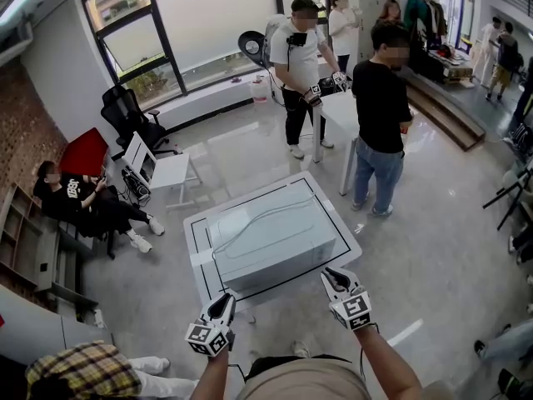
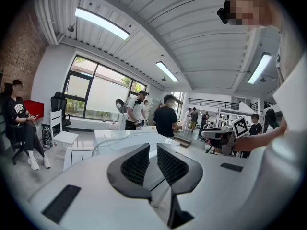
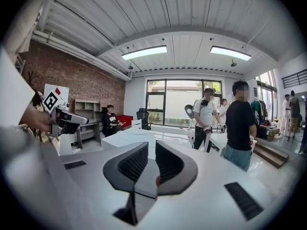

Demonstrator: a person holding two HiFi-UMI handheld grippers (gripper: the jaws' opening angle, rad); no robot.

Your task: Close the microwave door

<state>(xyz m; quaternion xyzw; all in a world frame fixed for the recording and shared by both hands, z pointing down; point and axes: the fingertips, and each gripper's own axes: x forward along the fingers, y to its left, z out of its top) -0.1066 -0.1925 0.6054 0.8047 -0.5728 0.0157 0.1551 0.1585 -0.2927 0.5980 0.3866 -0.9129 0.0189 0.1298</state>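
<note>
The white microwave (image 1: 271,238) stands on a small white table (image 1: 200,232) with black border lines; I see it from above. Its front faces me and its door is hidden below the top edge. A thin cable lies across its top. My left gripper (image 1: 223,301) hovers off the microwave's near left corner, jaws together and empty. My right gripper (image 1: 333,275) is at the near right corner, close to the front edge, also shut on nothing. In the left gripper view the microwave top (image 2: 120,140) lies just beyond the closed jaws; the right gripper view shows the microwave top (image 3: 139,138) likewise.
A person in black (image 1: 381,115) and a person in white (image 1: 301,65) holding grippers stand beyond the table by a white table (image 1: 343,111). Someone sits at the left (image 1: 75,198) near a white chair (image 1: 162,169). Another person's plaid cap (image 1: 83,372) is close at my lower left.
</note>
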